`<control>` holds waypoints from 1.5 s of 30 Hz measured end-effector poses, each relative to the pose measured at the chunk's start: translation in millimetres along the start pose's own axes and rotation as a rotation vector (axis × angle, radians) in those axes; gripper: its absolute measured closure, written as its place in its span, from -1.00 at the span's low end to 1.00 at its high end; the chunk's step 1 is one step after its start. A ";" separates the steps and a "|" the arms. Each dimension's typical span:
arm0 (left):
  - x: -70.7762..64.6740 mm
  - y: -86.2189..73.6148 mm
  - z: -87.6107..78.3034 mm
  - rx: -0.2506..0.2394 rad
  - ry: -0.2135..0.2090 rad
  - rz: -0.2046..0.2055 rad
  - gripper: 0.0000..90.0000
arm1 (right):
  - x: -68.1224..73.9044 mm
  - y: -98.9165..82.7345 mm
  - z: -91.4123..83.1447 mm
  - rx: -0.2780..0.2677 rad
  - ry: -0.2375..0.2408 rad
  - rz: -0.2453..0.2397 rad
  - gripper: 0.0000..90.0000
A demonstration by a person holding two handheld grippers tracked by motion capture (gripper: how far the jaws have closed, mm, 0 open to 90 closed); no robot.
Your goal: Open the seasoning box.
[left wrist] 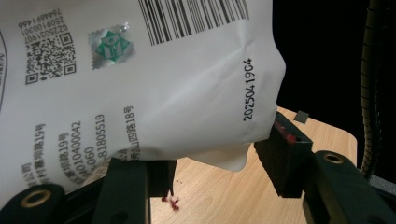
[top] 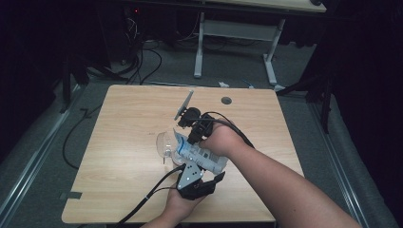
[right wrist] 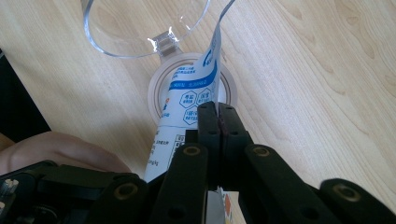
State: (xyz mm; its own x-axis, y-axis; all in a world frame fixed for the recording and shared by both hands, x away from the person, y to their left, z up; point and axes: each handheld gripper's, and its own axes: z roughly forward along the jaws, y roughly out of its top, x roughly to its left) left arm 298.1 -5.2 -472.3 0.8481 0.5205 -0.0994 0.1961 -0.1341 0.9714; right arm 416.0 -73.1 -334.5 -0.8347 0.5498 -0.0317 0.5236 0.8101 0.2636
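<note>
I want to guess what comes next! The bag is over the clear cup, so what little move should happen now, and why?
Probably tip the white bag a bit more. Its top edge, pinched by the right hand-held gripper, already points into the clear cup, while the left hand-held gripper grips its bottom. Nothing visibly pours yet.

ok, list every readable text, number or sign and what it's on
On the white pouch:
"2025041 9C4" reads as "20250419C4", printed sideways near its edge
"81805519", sideways, lower left
A barcode, a QR code and a green seal; digits beside the QR too small to read
Chinese lines: blurred
Blue label hexagons in the right gripper view: too small
</note>
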 end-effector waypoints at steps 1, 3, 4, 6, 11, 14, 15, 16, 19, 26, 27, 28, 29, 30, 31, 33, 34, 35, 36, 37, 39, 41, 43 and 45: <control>0.1 0.1 -0.1 0.000 0.000 0.000 0.13 | 0.1 0.1 -0.4 0.001 0.001 0.003 1.00; 0.2 0.3 -0.2 -0.001 0.000 0.001 0.13 | -0.3 0.3 -0.9 0.000 0.003 0.001 1.00; 0.3 0.6 -0.4 -0.002 0.000 0.001 0.13 | -0.3 0.4 -1.2 -0.001 0.003 0.002 1.00; 0.5 1.2 -0.6 -0.001 0.001 0.002 0.13 | 0.1 0.8 -1.7 0.004 0.001 0.008 1.00; 0.9 2.1 -1.4 -0.003 0.002 0.001 0.13 | 0.0 1.8 -2.3 -0.001 -0.001 -0.001 1.00; 1.1 2.7 -1.7 -0.005 0.003 0.000 0.13 | 0.2 2.5 -2.3 0.000 -0.001 -0.002 1.00; 1.2 2.8 -1.8 -0.005 0.003 -0.001 0.13 | 0.3 2.9 -2.4 0.002 -0.003 -0.004 1.00; 1.4 2.8 -1.8 -0.005 0.003 -0.001 0.13 | 0.7 3.3 -2.2 0.002 -0.003 0.000 1.00; 1.7 2.5 -1.7 -0.005 0.004 -0.001 0.13 | 0.3 3.8 -1.8 0.005 -0.003 0.000 1.00; 1.8 2.5 -2.0 -0.007 0.005 0.001 0.13 | 0.4 4.5 -0.7 0.002 -0.003 -0.004 1.00; 1.6 2.5 -2.0 -0.007 0.005 0.000 0.13 | 0.5 4.4 -0.8 0.001 -0.002 -0.004 1.00; 1.4 2.5 -2.0 -0.008 0.005 0.000 0.13 | 0.5 4.4 -1.0 0.003 -0.003 -0.005 1.00; 1.3 2.6 -2.0 -0.008 0.004 0.000 0.13 | 0.5 4.3 -1.1 0.003 -0.003 -0.005 1.00; 1.3 2.6 -2.0 -0.008 0.004 0.000 0.13 | 0.4 4.1 -1.2 0.003 -0.003 -0.006 1.00; 1.2 2.6 -2.0 -0.009 0.004 0.001 0.13 | 0.5 4.1 -1.4 0.005 -0.005 -0.005 1.00; 1.3 2.7 -1.9 -0.009 0.004 0.001 0.13 | 0.7 3.9 -1.7 0.002 -0.005 -0.002 1.00; 1.2 3.0 -1.8 -0.008 0.004 0.001 0.13 | 0.7 3.8 -1.7 0.002 -0.005 -0.002 1.00; 1.2 3.2 -1.8 -0.008 0.004 0.001 0.13 | 0.5 3.8 -1.6 0.003 -0.006 -0.001 1.00; 1.2 3.2 -1.8 -0.008 0.004 0.001 0.13 | 0.5 3.8 -1.6 0.003 -0.006 -0.001 1.00; 1.2 3.3 -1.8 -0.008 0.004 0.002 0.13 | 0.7 3.7 -1.7 0.006 -0.005 0.003 1.00; 1.1 3.5 -1.6 -0.009 0.003 0.001 0.13 | 0.4 3.8 -1.4 0.005 -0.005 0.002 1.00; 1.1 3.5 -1.5 -0.010 0.003 0.000 0.13 | -0.1 3.8 -0.9 0.006 -0.005 -0.001 1.00; 1.4 3.5 -1.5 -0.009 0.003 0.000 0.13 | -0.8 3.9 -0.1 0.003 -0.004 -0.005 1.00; 1.3 3.5 -1.4 -0.010 0.001 -0.004 0.13 | -1.2 4.1 1.0 0.004 -0.003 -0.004 1.00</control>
State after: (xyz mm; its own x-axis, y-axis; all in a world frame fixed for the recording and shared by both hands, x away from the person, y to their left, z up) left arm 299.3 -3.9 -468.7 0.8466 0.5222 -0.1028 0.1943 -0.1235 0.9731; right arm 419.3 -70.2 -334.3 -0.8362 0.5472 -0.0358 0.5210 0.8131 0.2598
